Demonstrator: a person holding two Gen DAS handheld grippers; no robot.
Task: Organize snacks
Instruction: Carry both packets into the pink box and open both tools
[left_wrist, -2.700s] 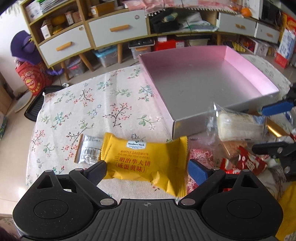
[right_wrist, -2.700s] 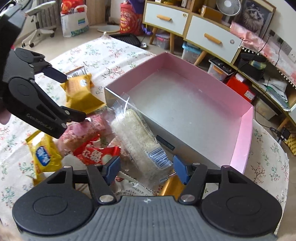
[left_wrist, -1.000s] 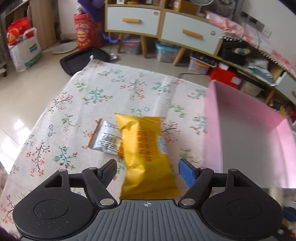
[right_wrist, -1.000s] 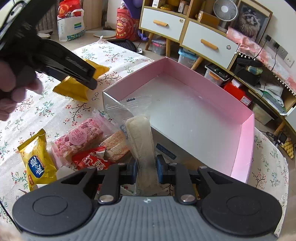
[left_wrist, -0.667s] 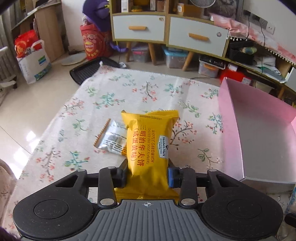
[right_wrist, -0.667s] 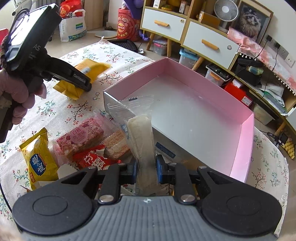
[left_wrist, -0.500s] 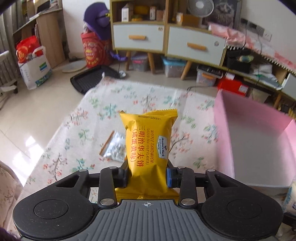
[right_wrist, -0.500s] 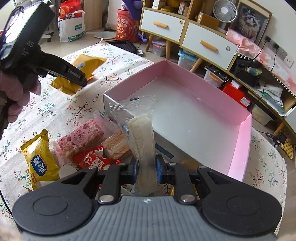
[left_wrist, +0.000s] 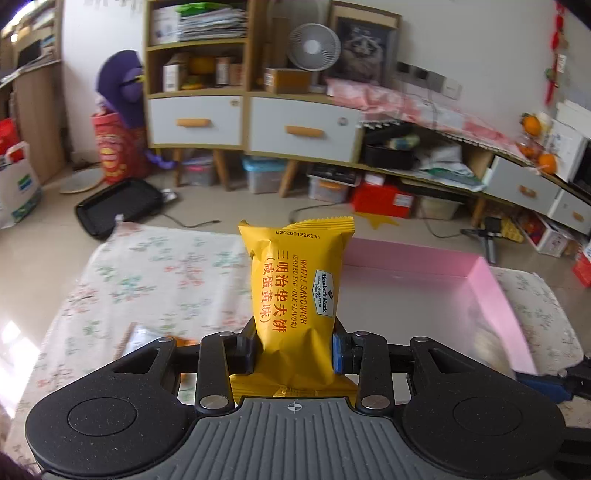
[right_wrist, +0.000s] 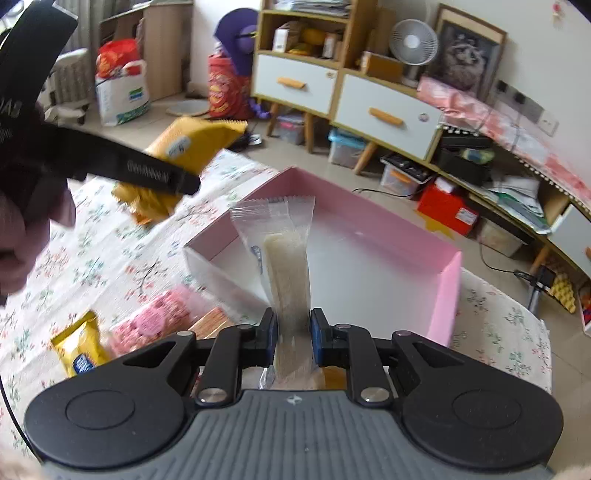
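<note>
Beyond the far edge of the bench stands a long low cabinet (left_wrist: 255, 122) with white drawers and orange handles. On its top sit a small white fan (left_wrist: 314, 47) and, just beside it, a framed animal picture (left_wrist: 364, 51). Clear storage bins (left_wrist: 264, 177) and a red box (left_wrist: 384, 199) rest on the floor under it. A black tray (left_wrist: 118, 208) lies on the floor near the bench's far left corner, with a red bag (left_wrist: 112, 147) behind it.

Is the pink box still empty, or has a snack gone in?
Empty as far as visible: the pink box shows a bare pale floor; the clear-wrapped snack partly hides it.
</note>
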